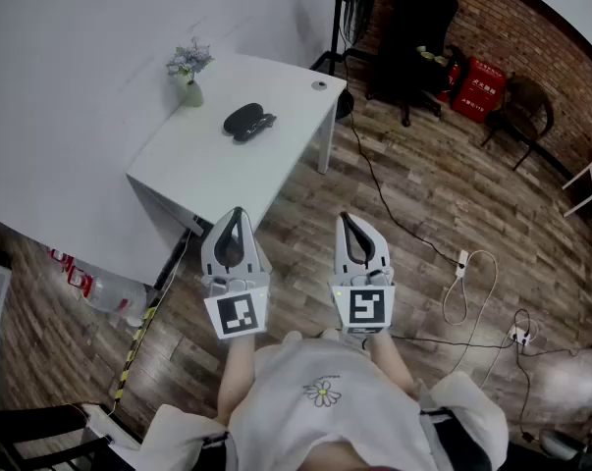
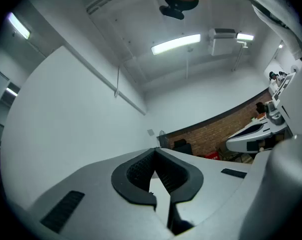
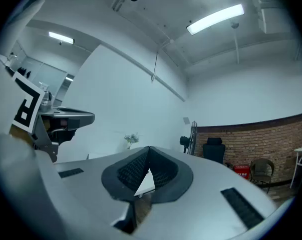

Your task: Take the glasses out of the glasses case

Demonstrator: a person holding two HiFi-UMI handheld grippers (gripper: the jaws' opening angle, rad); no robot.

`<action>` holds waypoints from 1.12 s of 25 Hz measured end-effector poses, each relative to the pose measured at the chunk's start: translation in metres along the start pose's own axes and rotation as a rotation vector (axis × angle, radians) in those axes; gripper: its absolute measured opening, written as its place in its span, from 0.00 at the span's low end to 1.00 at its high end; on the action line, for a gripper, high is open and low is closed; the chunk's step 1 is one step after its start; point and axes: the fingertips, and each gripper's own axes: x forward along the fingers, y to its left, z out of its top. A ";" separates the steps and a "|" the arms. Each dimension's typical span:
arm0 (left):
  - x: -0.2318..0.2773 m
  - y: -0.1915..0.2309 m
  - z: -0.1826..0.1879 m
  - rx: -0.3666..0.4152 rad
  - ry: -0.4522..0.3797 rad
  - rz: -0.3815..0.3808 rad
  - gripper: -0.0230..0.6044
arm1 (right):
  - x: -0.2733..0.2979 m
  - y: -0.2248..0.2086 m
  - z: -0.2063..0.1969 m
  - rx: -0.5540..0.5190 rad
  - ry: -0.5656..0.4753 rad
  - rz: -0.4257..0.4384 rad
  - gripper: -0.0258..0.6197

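A black glasses case [image 1: 242,118] lies on the white table [image 1: 207,170] in the head view, with a dark piece [image 1: 263,124] touching its right side; I cannot tell what that piece is. Both grippers are held close to the person's body, well short of the table. My left gripper [image 1: 237,212] is shut with nothing in it, its tips just off the table's near corner. My right gripper [image 1: 346,217] hangs over the wooden floor beside it, also shut and empty. The left gripper view shows the jaws [image 2: 156,149] meeting, and the right gripper view shows the same [image 3: 148,148].
A small vase of flowers [image 1: 189,75] stands at the table's far left, and a small round object [image 1: 319,85] lies at its far right corner. A black chair [image 1: 418,18], red crates [image 1: 477,86] and a brown chair [image 1: 522,106] line the brick wall. Cables [image 1: 462,287] lie on the floor.
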 end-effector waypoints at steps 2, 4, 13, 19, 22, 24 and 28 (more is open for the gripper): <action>0.006 -0.003 0.000 -0.002 0.005 -0.002 0.06 | 0.001 -0.005 -0.002 0.014 0.011 0.000 0.05; 0.009 -0.008 0.001 0.000 0.009 -0.003 0.06 | 0.001 -0.009 -0.003 0.018 0.013 0.003 0.05; 0.000 -0.035 -0.004 -0.040 0.037 0.009 0.06 | -0.020 -0.013 -0.023 0.147 0.024 0.106 0.05; 0.006 -0.034 -0.017 -0.010 0.048 0.035 0.06 | -0.026 -0.004 -0.039 0.109 0.037 0.202 0.05; 0.024 -0.032 -0.014 0.029 0.012 0.051 0.06 | -0.020 -0.008 -0.039 0.055 0.018 0.236 0.05; 0.037 -0.031 -0.015 0.025 -0.007 0.066 0.06 | -0.011 -0.014 -0.036 0.063 -0.032 0.257 0.05; 0.063 -0.019 -0.028 0.043 -0.023 0.080 0.06 | 0.014 -0.020 -0.033 0.072 -0.085 0.292 0.05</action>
